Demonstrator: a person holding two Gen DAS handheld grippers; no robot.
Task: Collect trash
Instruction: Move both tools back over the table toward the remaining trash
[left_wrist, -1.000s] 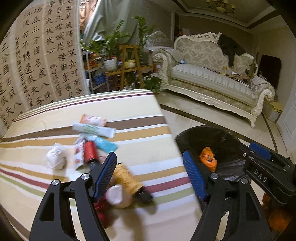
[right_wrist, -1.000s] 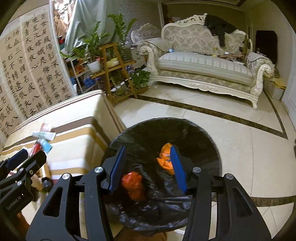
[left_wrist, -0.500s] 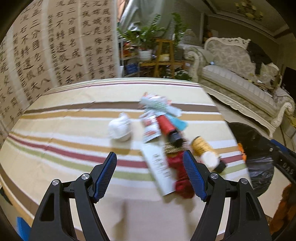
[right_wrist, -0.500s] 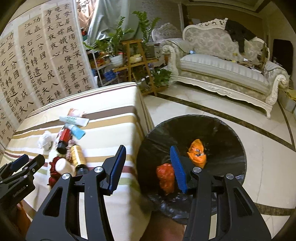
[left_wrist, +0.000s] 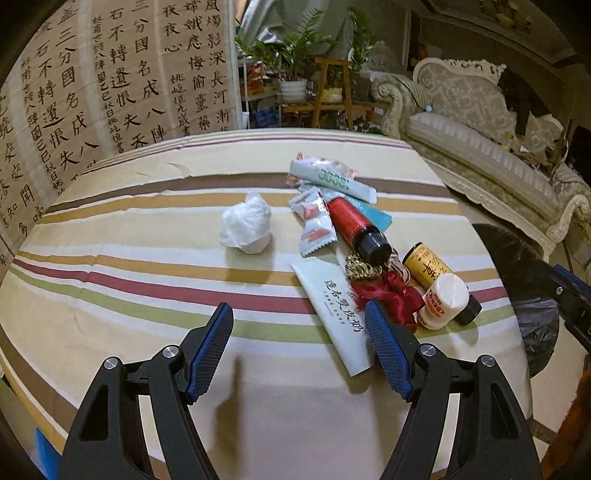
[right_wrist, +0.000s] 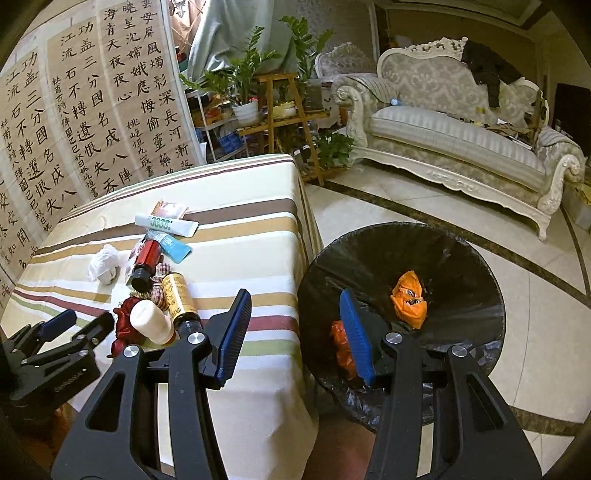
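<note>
Trash lies in a heap on the striped tablecloth (left_wrist: 110, 295): a crumpled white wad (left_wrist: 246, 224), a white tube with green print (left_wrist: 332, 180), snack wrappers (left_wrist: 314, 225), a red bottle (left_wrist: 356, 227), a yellow bottle (left_wrist: 437, 278) with a white cap, a red ribbon (left_wrist: 391, 295) and a flat white packet (left_wrist: 338, 314). My left gripper (left_wrist: 299, 347) hovers open over the cloth, its right finger beside the packet. My right gripper (right_wrist: 293, 332) is open and empty, spanning the table edge and the black-lined bin (right_wrist: 461, 258), which holds orange wrappers (right_wrist: 408, 299).
The table's right edge drops to a tiled floor (right_wrist: 535, 332) where the bin stands close against it. A pale sofa (right_wrist: 461, 136) is at the back right, plant stands (right_wrist: 280, 107) behind the table, and a calligraphy screen (left_wrist: 92, 92) along the left.
Both grippers swung left, from the bin toward the table. The trash heap now lies ahead of the left gripper, and the right gripper straddles the table edge. Both kept their jaws as they were.
</note>
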